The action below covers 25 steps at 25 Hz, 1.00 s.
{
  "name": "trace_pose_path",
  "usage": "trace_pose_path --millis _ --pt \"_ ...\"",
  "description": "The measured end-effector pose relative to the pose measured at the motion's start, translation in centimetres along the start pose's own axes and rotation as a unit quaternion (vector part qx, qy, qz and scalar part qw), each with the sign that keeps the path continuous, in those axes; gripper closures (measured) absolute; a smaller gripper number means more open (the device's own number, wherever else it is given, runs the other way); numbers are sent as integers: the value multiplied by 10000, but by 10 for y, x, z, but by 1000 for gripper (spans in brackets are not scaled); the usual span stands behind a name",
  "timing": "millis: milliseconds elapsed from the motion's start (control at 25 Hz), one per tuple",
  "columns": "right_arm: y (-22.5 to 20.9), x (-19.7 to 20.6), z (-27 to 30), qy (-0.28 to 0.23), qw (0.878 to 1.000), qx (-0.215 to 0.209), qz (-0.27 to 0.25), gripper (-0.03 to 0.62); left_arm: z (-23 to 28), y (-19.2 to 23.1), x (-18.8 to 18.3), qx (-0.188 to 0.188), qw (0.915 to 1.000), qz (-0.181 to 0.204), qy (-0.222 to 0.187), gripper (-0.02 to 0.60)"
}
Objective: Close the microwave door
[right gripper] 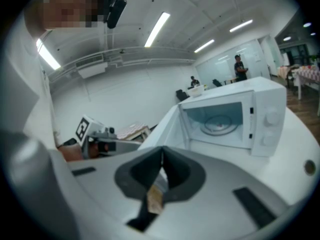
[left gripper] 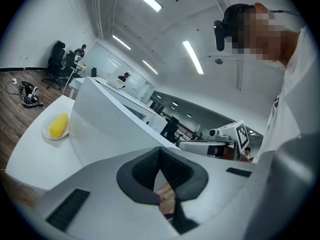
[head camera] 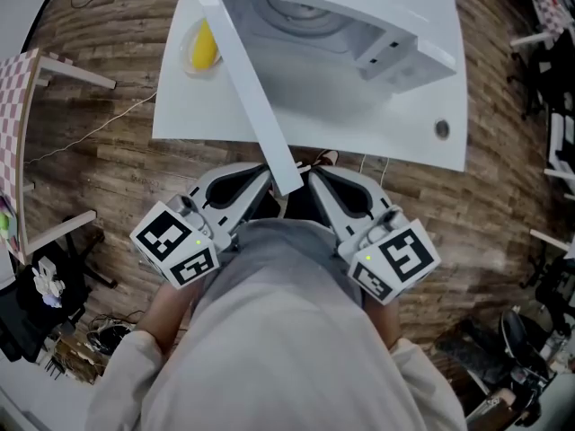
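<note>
Microwave [head camera: 341,25] sat on the white tabletop [head camera: 207,119], its cavity facing you. The door [head camera: 256,106] stood wide open, hinged on the left and swung out past the tabletop's near edge toward your body. Turntable visible inside in the right gripper view.

You held the left gripper [head camera: 256,182] and right gripper [head camera: 323,185] close to your chest, 1 on each side of the door's free end; contact with the door could not be told. Jaws of both were clenched, tips meeting, nothing between them.

1 yellow item [head camera: 205,48] lay on a small plate [left gripper: 50,134], left of the microwave.
</note>
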State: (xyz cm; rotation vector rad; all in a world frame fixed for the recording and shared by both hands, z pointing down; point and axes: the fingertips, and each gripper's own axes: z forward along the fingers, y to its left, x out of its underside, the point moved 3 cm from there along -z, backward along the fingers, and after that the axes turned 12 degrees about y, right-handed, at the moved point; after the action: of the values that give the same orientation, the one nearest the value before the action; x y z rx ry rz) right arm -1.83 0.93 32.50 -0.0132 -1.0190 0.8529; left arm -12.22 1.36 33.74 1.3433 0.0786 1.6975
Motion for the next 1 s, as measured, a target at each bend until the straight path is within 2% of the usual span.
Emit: trace_pose_path --millis 640,1000 --pt "-24 3 -17 -34 9997 104 220 571 20 -8 -6 59 9999 -45 124 568" --pt "-38 4 -25 -147 9986 27 506 571 34 -10 -10 84 9998 -32 161 568"
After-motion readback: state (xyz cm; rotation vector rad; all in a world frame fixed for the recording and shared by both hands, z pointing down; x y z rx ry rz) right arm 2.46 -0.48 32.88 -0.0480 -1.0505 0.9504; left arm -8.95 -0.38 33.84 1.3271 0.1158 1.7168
